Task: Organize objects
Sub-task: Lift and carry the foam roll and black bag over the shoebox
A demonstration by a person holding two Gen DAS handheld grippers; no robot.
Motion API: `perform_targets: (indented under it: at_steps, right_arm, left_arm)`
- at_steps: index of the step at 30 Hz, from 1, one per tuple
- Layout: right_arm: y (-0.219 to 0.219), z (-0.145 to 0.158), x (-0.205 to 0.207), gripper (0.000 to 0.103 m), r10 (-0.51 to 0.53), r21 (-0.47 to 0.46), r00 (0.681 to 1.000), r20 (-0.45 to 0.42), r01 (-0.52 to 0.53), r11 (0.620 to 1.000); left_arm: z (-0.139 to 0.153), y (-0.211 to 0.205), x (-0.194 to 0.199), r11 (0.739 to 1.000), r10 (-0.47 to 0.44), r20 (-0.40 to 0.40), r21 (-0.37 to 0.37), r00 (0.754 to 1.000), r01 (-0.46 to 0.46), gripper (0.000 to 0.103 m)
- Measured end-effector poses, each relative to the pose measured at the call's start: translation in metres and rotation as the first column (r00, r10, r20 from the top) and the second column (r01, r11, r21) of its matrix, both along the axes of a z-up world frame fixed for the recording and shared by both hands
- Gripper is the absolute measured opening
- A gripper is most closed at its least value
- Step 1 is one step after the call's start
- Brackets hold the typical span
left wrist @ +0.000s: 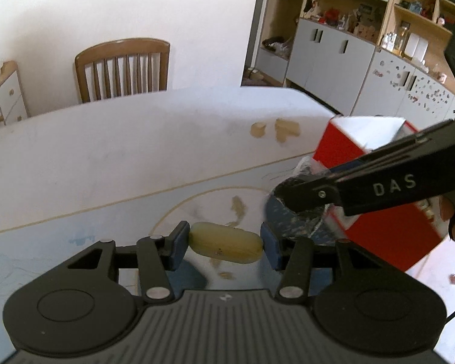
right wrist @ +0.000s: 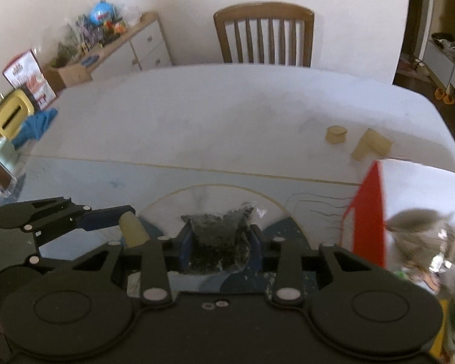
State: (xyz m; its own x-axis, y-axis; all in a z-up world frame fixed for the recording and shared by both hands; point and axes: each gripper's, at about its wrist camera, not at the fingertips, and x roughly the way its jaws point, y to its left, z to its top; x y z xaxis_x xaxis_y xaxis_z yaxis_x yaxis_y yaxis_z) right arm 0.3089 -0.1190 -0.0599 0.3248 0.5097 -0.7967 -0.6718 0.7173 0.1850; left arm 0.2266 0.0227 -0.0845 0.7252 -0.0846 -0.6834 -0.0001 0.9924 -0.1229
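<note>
left tongs point(left wrist: 226, 244): clamped end to end on a pale wooden block point(left wrist: 226, 246), long axis across the jaws
right tongs point(right wrist: 221, 248): clamped on a dark crinkly packet point(right wrist: 218, 242)
red box point(left wrist: 388, 227): right of both, right tongs nearer
table point(left wrist: 136, 151): below

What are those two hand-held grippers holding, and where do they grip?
The left hand-held gripper pinches a pale wooden peg by its two rounded ends. The right hand-held gripper clamps a dark crinkly packet by its sides.
</note>
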Motion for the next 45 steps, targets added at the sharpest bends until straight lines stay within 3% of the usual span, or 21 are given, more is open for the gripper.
perform_targets:
  at_steps: [13, 21, 32, 45]
  right_arm:
    - [-0.085, 0.049, -0.025, 0.037, -0.077, 0.117, 0.997, 0.022, 0.074, 0.99]
    - [-0.142, 0.06, -0.023, 0.037, -0.134, 0.146, 0.99, 0.048, 0.125, 0.981]
    - [-0.219, 0.054, 0.0, 0.037, -0.215, 0.152, 0.975, 0.062, 0.204, 0.967]
    - [-0.284, 0.029, 0.038, 0.037, -0.27, 0.082, 0.961, 0.067, 0.265, 0.961]
  left_arm:
    - [0.061, -0.06, -0.019, 0.999, -0.05, 0.059, -0.007, 0.997, 0.051, 0.051]
    - [0.084, -0.108, -0.015, 0.995, -0.097, 0.091, 0.036, 0.991, 0.094, 0.051]
    - [0.084, -0.182, 0.018, 0.981, -0.185, 0.078, 0.079, 0.98, 0.179, 0.051]
    - [0.049, -0.234, 0.071, 0.973, -0.217, -0.007, 0.075, 0.976, 0.217, 0.051]
